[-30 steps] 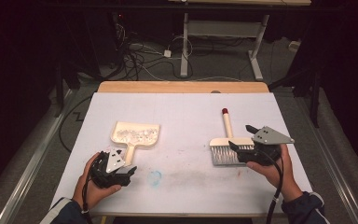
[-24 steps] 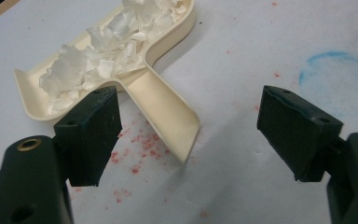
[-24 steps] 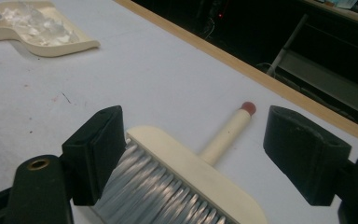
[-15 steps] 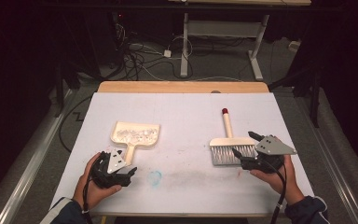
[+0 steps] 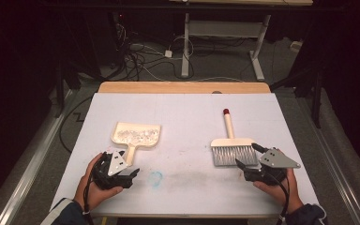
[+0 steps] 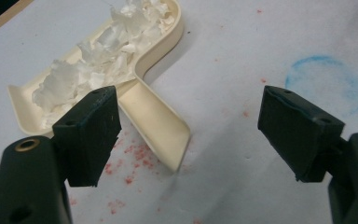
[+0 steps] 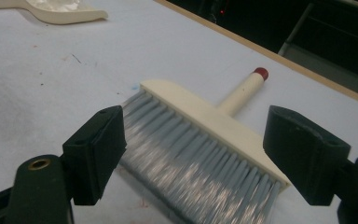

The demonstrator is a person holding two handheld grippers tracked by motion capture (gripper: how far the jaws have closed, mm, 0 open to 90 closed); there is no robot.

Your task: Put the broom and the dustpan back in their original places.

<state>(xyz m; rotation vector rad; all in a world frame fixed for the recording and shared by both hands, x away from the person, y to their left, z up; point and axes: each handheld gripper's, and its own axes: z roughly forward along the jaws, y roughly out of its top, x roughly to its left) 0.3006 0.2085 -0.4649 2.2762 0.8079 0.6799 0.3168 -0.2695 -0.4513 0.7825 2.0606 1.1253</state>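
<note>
Both grippers' jaws apart, empty | left gripper (image 5: 130, 174) beside loaded dustpan (image 5: 136, 136) | right gripper (image 5: 247, 155) at brush (image 5: 232, 149) | risk: nudged handle could spill shavings (image 6: 103, 51)

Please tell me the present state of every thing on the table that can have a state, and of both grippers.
dustpan: lying flat, holding white scraps, not gripped.
white scraps: heaped inside the dustpan.
brush: lying flat, bristles toward the person, not gripped.
left gripper: jaws open, beside the dustpan's handle end.
right gripper: jaws open, just short of the bristles.
table sheet: stained with a blue ring and red specks.
</note>
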